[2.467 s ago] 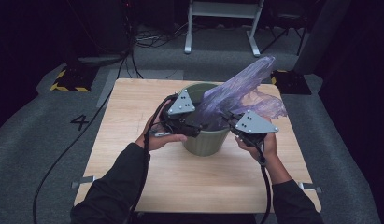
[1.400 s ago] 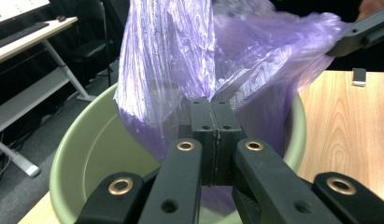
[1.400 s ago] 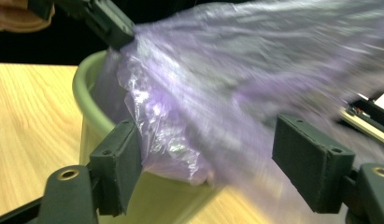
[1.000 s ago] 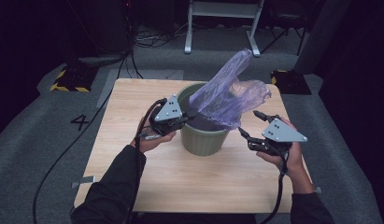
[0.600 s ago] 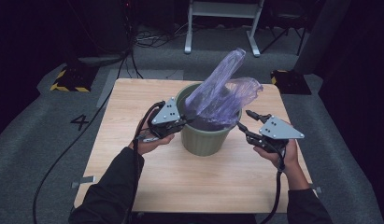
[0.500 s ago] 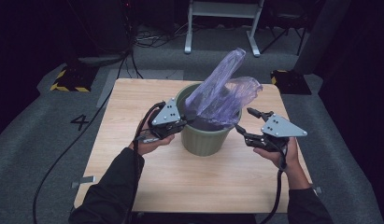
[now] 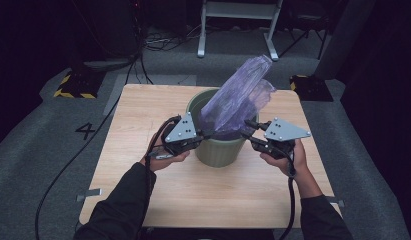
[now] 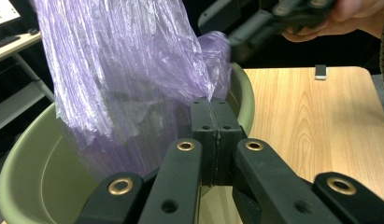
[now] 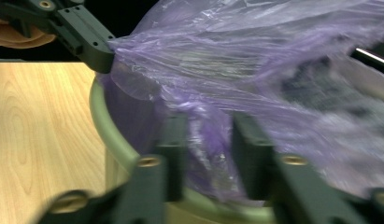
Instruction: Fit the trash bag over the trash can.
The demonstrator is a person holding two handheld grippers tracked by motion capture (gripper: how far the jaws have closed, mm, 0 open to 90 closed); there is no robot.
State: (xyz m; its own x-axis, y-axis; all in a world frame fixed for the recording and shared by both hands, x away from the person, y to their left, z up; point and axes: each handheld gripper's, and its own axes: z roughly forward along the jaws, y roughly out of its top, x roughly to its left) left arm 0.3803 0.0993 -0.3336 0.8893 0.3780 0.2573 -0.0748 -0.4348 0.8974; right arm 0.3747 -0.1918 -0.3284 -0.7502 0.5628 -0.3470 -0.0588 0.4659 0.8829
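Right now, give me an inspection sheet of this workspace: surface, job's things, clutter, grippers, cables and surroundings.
Surface: wooden table, bare around the bin.
Job's things: green bin; purple bag half inside, sticking up.
Clutter: nothing seen.
Grippers: left gripper fingers shut on the bag's edge at the rim; right gripper jaws have just been closing, bag film between them.
Cables: black cable trails off the table's left.
Surroundings: grey floor, metal frame behind.
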